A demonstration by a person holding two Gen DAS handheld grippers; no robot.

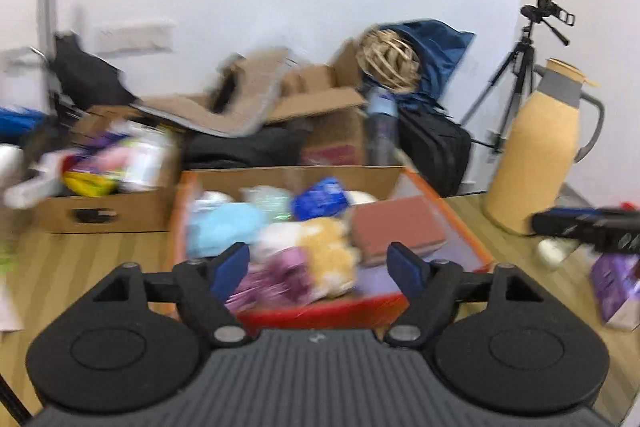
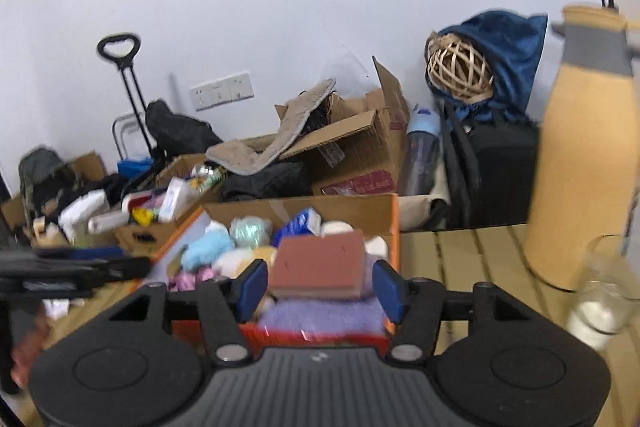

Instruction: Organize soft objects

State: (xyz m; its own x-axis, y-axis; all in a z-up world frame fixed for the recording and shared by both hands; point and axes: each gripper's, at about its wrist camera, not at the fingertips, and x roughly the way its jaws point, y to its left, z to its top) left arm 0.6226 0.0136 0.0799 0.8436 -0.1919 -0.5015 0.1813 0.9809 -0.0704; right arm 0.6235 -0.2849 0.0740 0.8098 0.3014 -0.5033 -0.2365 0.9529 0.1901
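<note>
Orange-rimmed cardboard box [image 2: 394, 227] on slatted wooden table [image 2: 480, 259], holding soft items: reddish-brown sponge block [image 2: 320, 265] at near right on purple towel [image 2: 320, 315]; light-blue plush [image 2: 208, 249] at left; yellow plush [image 1: 332, 247] centre; blue packet [image 2: 300, 223] far. Left gripper [image 1: 320, 267] spread, empty, before the box. Right gripper [image 2: 320, 287] spread, flanking the sponge block, contact indeterminable. Yellow thermos [image 2: 584, 163] right; glass [image 2: 604, 291] near it.

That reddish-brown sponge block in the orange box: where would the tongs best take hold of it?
Probably across its two short sides, coming from the front and above. The sponge block lies flat on top of the other soft things, tilted slightly, and the open right tongs already straddle its width, so its side faces are exposed.
</note>
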